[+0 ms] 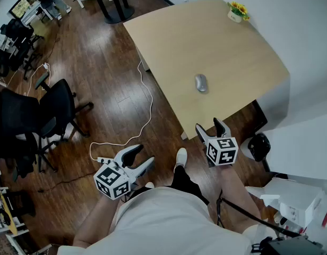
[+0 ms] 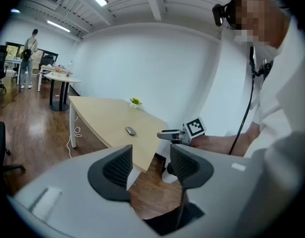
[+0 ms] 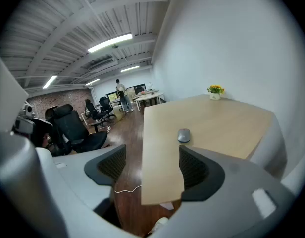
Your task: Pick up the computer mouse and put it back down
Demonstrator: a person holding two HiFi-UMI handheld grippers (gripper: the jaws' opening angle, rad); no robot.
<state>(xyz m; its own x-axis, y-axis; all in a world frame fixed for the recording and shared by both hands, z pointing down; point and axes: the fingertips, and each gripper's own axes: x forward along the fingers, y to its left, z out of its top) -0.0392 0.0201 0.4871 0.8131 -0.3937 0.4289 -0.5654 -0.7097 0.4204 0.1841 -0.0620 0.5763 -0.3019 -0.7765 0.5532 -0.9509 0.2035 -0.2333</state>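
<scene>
A grey computer mouse point(image 1: 200, 82) lies on the light wooden table point(image 1: 227, 41), toward its near edge. The right gripper view shows the mouse point(image 3: 184, 135) ahead of the jaws; the left gripper view shows the mouse point(image 2: 130, 130) far off. My right gripper point(image 1: 211, 128) hovers open just short of the table's near edge, empty. Lower left, over the floor, my left gripper point(image 1: 139, 156) hangs open and empty as well. In the left gripper view the right gripper point(image 2: 178, 135) appears beside the table corner.
A small pot of yellow flowers point(image 1: 237, 11) stands at the table's far corner. Black office chairs point(image 1: 57, 108) stand on the wooden floor to the left, with a white cable point(image 1: 145, 110) trailing beside the table. White boxes point(image 1: 291, 195) sit at lower right.
</scene>
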